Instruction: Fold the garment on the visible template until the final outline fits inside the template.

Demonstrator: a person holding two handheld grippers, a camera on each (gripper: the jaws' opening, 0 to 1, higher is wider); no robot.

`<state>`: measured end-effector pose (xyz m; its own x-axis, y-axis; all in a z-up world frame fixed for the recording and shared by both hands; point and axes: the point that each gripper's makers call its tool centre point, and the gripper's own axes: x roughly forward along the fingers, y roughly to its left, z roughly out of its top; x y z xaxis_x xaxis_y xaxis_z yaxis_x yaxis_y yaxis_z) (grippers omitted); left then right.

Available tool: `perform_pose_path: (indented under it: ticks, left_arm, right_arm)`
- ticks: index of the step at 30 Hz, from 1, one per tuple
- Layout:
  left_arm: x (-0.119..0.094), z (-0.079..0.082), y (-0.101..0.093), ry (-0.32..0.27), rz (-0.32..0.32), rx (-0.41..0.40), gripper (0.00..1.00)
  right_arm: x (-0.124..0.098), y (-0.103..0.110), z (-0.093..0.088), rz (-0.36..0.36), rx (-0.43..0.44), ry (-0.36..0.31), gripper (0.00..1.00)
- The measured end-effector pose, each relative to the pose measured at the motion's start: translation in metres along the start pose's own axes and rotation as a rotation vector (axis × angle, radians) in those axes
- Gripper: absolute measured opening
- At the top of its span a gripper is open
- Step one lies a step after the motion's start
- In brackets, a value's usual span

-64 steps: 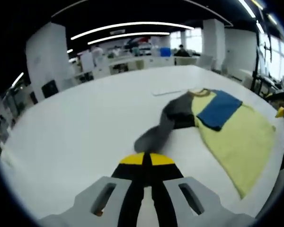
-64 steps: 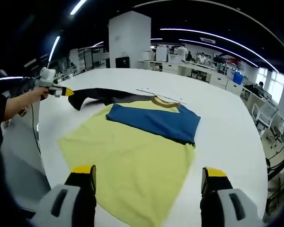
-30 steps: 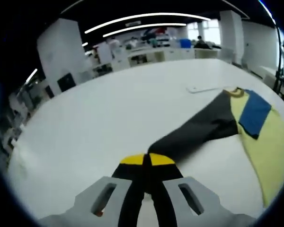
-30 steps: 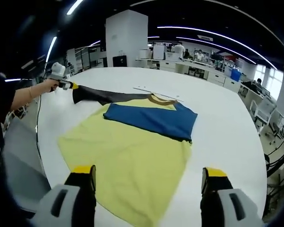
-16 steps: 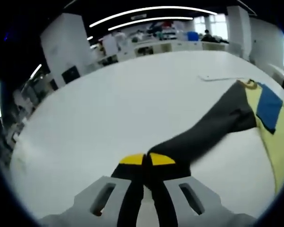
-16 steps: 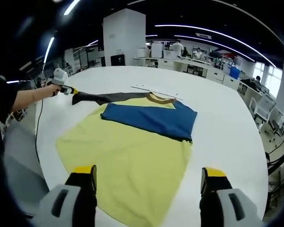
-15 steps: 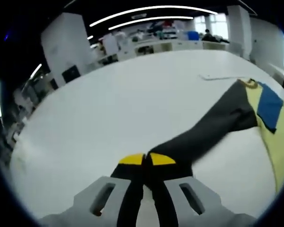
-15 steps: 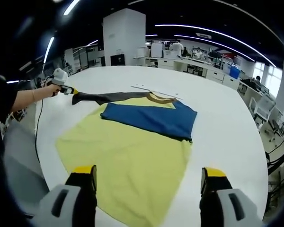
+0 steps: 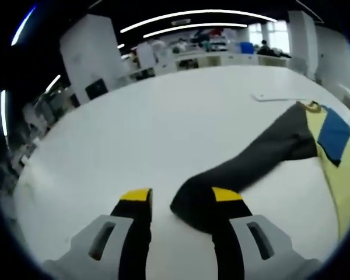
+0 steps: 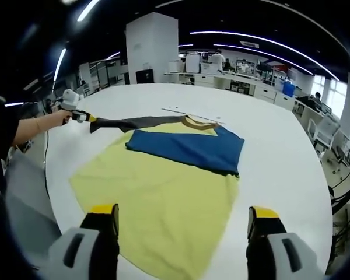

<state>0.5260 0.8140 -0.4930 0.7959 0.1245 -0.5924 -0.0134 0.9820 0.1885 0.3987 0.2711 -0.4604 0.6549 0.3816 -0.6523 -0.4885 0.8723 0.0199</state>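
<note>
A yellow shirt (image 10: pixel 163 204) with a brown collar lies spread on the white table (image 10: pixel 280 157). Its blue sleeve (image 10: pixel 186 149) is folded across the chest. The dark grey sleeve (image 9: pixel 251 157) is stretched flat out to the side. My left gripper (image 9: pixel 181 201) is open at that sleeve's cuff (image 9: pixel 192 204), which lies between the jaws against the right one. In the right gripper view the left gripper (image 10: pixel 87 117) sits at the sleeve's far end, held by a hand. My right gripper (image 10: pixel 181 217) hangs open above the shirt's hem, holding nothing.
A thin pale line (image 10: pixel 186 112) on the table runs just behind the collar. The table's edge (image 10: pixel 52 204) curves close on the left of the right gripper view. Desks, a white pillar (image 10: pixel 151 49) and people stand far behind.
My left gripper has opened and let go of the grey sleeve's cuff, which now lies flat on the table. The right gripper has stayed still.
</note>
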Motion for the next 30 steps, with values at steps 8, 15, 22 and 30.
perform_pose_path:
  ticks: [8,15,22,30]
  left_arm:
    - [-0.016,-0.017,-0.002,-0.01,0.059,-0.145,0.45]
    - [-0.02,-0.027,-0.015,-0.014,0.028,-0.225,0.39]
    - [-0.013,-0.037,-0.019,0.014,0.017,-0.292,0.29]
    - [-0.001,-0.041,-0.02,0.028,0.017,-0.311,0.2]
  right_arm:
    - [-0.006,-0.002,-0.003,-0.008,0.01,0.0,0.92]
    - [-0.006,-0.003,-0.004,-0.013,0.021,-0.006,0.92]
    - [-0.004,0.0,-0.005,-0.007,0.03,-0.01,0.91]
    - [-0.005,-0.002,-0.007,-0.015,0.037,-0.009,0.91]
